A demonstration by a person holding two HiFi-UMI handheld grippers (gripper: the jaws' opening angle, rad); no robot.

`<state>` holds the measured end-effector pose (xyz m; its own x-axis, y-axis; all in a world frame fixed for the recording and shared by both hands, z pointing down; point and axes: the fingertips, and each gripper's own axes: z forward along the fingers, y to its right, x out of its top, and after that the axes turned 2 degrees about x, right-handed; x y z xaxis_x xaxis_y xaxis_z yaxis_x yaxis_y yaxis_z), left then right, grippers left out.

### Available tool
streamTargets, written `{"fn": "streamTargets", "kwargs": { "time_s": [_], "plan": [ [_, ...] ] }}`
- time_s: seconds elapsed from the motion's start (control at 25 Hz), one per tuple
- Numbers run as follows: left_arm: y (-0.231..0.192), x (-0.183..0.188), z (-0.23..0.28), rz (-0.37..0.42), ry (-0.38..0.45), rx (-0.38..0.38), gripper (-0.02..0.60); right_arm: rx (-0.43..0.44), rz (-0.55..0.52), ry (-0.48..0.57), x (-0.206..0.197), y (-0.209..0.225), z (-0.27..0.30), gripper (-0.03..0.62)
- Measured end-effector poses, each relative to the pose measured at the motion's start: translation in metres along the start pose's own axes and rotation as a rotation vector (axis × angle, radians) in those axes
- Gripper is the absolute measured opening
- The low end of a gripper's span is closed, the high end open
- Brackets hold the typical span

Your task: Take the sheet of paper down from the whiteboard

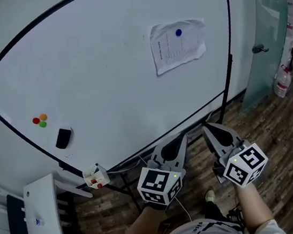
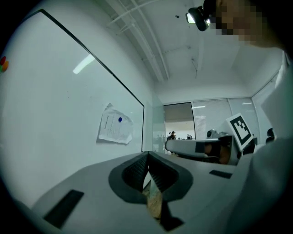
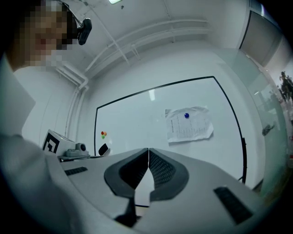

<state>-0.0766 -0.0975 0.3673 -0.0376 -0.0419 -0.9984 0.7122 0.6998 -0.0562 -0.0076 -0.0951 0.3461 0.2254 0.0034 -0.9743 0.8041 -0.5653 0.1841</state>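
A crumpled printed sheet of paper [image 1: 177, 44] hangs on the whiteboard [image 1: 104, 82], pinned by a blue magnet [image 1: 178, 32] near its top. The same sheet [image 2: 115, 125] shows ahead and to the left in the left gripper view, and the sheet [image 3: 188, 124] sits up and to the right in the right gripper view. My left gripper [image 1: 183, 137] and right gripper [image 1: 206, 128] are held side by side below the board's lower edge, well short of the paper. Both are shut with nothing between their jaws.
Red, orange and green magnets [image 1: 40, 120] and a black eraser [image 1: 63, 138] sit at the board's left. A small box [image 1: 95, 176] rests on the marker ledge. A white chair [image 1: 42, 220] stands at lower left. A glass wall [image 1: 271, 26] and a bottle [image 1: 282, 81] are to the right.
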Motion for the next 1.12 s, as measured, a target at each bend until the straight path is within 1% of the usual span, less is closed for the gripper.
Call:
{"fn": "streamTargets", "kwargs": {
  "time_s": [0.2, 0.36, 0.52, 0.72, 0.8, 0.92, 1.04, 1.12],
  "plan": [
    [-0.022, 0.009, 0.069, 0.023, -0.003, 0.056, 0.012, 0.045, -0.007, -0.004, 0.013, 0.064, 0.041, 0.014],
    [-0.041, 0.022, 0.121, 0.059, 0.003, 0.121, 0.012, 0.105, -0.018, -0.004, 0.029, 0.108, 0.073, 0.014],
    [-0.063, 0.039, 0.159, 0.103, 0.013, 0.203, 0.012, 0.157, -0.043, 0.006, 0.048, 0.140, 0.100, 0.014],
    [-0.091, 0.064, 0.187, 0.158, 0.024, 0.269, 0.012, 0.191, -0.055, 0.032, 0.070, 0.166, 0.133, 0.015],
    [-0.102, 0.077, 0.196, 0.189, 0.034, 0.287, 0.012, 0.195, -0.073, 0.036, 0.076, 0.172, 0.147, 0.015],
    [-0.119, 0.098, 0.208, 0.258, 0.052, 0.301, 0.012, 0.185, -0.106, 0.040, 0.085, 0.180, 0.166, 0.015],
    [-0.129, 0.120, 0.219, 0.324, 0.066, 0.284, 0.014, 0.167, -0.131, 0.032, 0.090, 0.186, 0.182, 0.017],
    [-0.134, 0.139, 0.227, 0.360, 0.089, 0.272, 0.015, 0.156, -0.153, 0.030, 0.097, 0.190, 0.194, 0.019]
  ]
}}
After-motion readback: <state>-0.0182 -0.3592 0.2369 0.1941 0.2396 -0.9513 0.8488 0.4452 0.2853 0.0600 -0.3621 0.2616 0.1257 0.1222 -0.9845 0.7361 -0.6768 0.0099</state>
